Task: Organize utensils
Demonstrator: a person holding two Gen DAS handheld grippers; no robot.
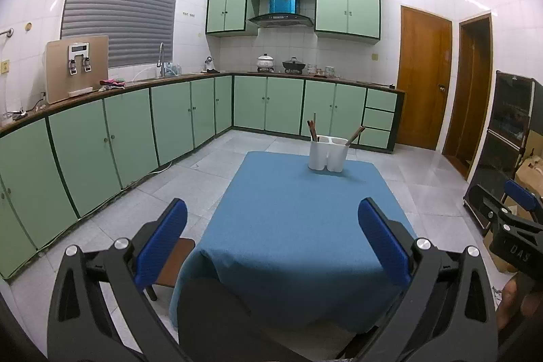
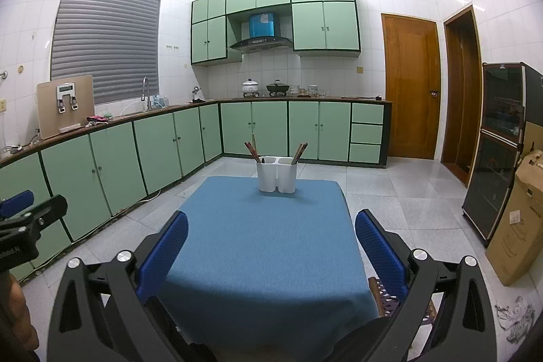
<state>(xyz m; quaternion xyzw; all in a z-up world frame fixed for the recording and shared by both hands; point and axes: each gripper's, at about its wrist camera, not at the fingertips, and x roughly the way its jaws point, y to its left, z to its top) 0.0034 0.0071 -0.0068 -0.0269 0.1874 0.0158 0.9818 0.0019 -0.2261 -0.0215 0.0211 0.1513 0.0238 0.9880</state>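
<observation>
Left hand-held gripper (image 1: 271, 240) agape, blue tablecloth (image 1: 298, 226) bare — holder (image 1: 328, 153) far-edge

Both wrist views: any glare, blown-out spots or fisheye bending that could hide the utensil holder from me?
Left wrist view: ceiling and upper walls blown out, cabinets bowed near the edges, but the white utensil holder on the blue tablecloth reads sharp, casting only a soft shadow. Right wrist view: same overexposed ceiling and curved edges; holder clear, chopsticks distinct.

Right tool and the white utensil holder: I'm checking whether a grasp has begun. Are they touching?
Apart. The right wrist view shows the right tool open and empty, with a wide stretch of blue tablecloth between its fingertips and the white utensil holder.
</observation>
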